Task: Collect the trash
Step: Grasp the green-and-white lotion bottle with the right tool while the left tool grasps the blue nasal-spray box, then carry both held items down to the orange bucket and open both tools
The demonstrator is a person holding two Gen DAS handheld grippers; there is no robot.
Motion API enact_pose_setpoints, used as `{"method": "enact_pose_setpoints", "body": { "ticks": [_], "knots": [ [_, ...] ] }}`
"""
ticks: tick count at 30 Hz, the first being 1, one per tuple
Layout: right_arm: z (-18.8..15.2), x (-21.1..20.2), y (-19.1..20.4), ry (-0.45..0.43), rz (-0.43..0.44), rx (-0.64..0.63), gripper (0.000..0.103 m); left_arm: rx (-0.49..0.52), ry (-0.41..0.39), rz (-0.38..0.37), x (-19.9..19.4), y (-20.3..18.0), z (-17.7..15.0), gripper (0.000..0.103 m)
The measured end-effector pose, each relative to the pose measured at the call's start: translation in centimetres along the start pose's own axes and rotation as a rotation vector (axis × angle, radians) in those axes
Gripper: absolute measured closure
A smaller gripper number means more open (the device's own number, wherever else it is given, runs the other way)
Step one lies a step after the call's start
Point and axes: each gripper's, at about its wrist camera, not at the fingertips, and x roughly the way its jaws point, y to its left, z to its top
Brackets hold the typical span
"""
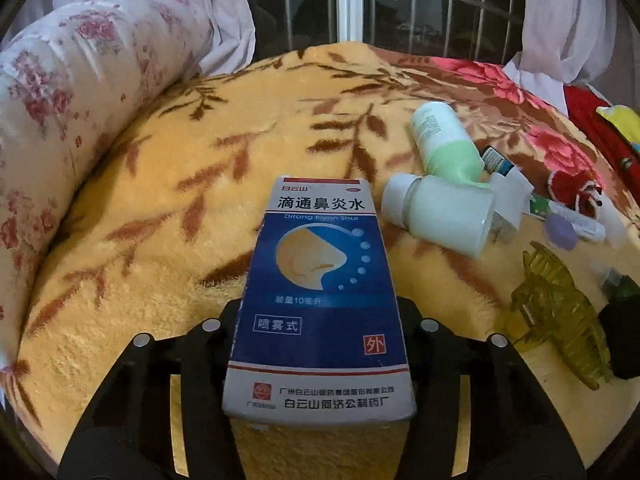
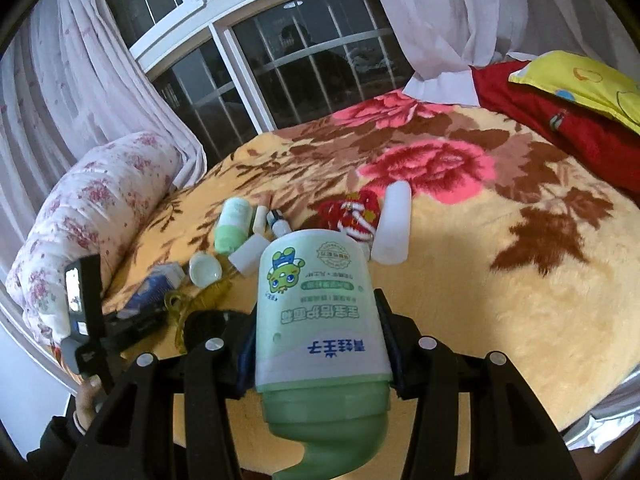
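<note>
My left gripper is shut on a blue and white medicine box, which stands lengthwise between the black fingers above the yellow blanket. My right gripper is shut on a pale green bottle with a cartoon label, its green cap end toward the camera. More small items lie in a cluster on the bed: a green and white bottle, a white jar, a yellow-green hair claw and a white tube.
A yellow floral blanket covers the bed. A rolled floral quilt lies along its left side. A barred window and curtains stand behind, with red and yellow pillows at the far right. A red knitted piece lies among the items.
</note>
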Motion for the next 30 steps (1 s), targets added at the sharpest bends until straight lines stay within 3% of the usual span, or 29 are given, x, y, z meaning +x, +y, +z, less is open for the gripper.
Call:
{"method": "enact_pose_setpoints", "body": {
  "ticks": [5,15,24,30],
  "knots": [
    [-1.4,0.1,1.2,0.020,0.009,-0.030,0.054,-0.013,-0.074,-0.066,-2.6,0.4,-0.6,0.053],
    [-4.3,-3.4,4.5,0.020,0.093,-0.125,0.054,0.055,-0.206,-0.152,-13.5,-0.5,-4.8,0.053],
    [-9.1,-7.7,6.3,0.053,0.140,-0.179,0.054,0.144,-0.181,-0.170,-18.5,-2.3,-12.2,0.053],
    [-13.5,-8.7,6.2,0.156,0.133,-0.209,0.055,0.216,-0.050,-0.222,-17.5,-3.6,-17.4,0.053]
  ]
}}
